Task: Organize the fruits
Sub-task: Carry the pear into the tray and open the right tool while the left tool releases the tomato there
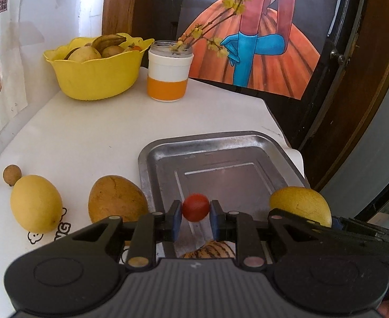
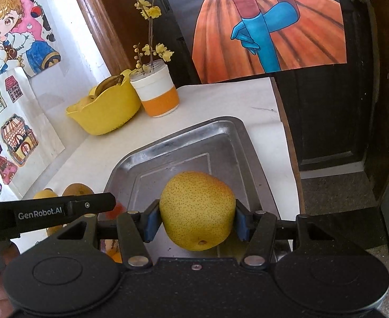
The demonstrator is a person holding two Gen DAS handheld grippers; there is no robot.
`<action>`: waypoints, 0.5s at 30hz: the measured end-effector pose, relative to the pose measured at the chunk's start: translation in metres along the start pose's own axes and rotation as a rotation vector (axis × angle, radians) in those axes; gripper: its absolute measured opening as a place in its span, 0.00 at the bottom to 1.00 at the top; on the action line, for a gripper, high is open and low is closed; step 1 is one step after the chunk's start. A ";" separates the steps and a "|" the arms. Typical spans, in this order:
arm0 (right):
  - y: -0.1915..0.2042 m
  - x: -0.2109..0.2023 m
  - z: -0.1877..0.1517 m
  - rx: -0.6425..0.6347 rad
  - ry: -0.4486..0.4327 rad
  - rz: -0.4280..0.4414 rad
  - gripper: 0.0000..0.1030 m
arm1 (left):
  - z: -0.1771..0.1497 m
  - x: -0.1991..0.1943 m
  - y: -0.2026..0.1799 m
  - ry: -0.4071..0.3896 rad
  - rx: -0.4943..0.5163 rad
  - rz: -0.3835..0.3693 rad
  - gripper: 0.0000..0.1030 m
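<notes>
Gripping a small, smooth red cherry tomato [image 1: 195, 207] between its blue pads, the left gripper [image 1: 195, 218] holds it over the near end of the steel tray [image 1: 221, 156]. The right gripper [image 2: 196, 218] clamps a speckled yellow pear [image 2: 197, 209], round and dimpled at its base, above the same tray; its blue pads press both sides. In the right wrist view the left gripper's black body carries the white lettering "GenRobot.AI".

A striped yellow-orange fruit [image 1: 209, 249] peeks out beneath the left gripper, mostly hidden. Beside the tray's left rim on the white table [image 1: 88, 137] lies a dull brownish-yellow oval fruit [image 1: 116, 198], then a smooth lemon [image 1: 35, 202] with a small tan round fruit [image 1: 11, 175] touching its far end. Printed letters beside the lemon are partly covered and unreadable.

The tray is dull, scratched metal with rounded corners and a raised rectangle in its floor.

Farther back stand a scalloped yellow plastic bowl [image 1: 96, 79] holding a browned banana and other fruit, and just beside it a white-and-orange jar [image 1: 169, 75] with yellow-blossomed twigs.
</notes>
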State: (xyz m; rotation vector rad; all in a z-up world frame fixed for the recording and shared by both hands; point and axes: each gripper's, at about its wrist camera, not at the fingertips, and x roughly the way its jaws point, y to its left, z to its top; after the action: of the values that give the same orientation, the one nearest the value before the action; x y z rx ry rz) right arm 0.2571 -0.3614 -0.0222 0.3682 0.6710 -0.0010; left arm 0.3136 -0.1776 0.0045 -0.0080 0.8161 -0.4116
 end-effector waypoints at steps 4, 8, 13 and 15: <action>0.000 -0.009 0.004 0.000 -0.031 0.012 0.59 | 0.002 -0.005 0.000 -0.010 -0.011 -0.002 0.49; 0.006 -0.025 0.010 -0.034 -0.082 0.005 0.67 | 0.005 -0.022 0.000 -0.077 -0.032 0.001 0.68; 0.016 -0.053 0.013 -0.081 -0.174 -0.004 0.86 | 0.011 -0.052 0.007 -0.172 -0.097 -0.004 0.94; 0.021 -0.066 0.013 -0.106 -0.215 -0.009 0.93 | 0.012 -0.064 0.009 -0.207 -0.108 -0.001 0.99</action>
State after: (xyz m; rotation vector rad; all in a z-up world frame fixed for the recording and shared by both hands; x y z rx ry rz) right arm 0.2158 -0.3535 0.0339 0.2583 0.4584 -0.0135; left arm 0.2864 -0.1481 0.0559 -0.1495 0.6328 -0.3601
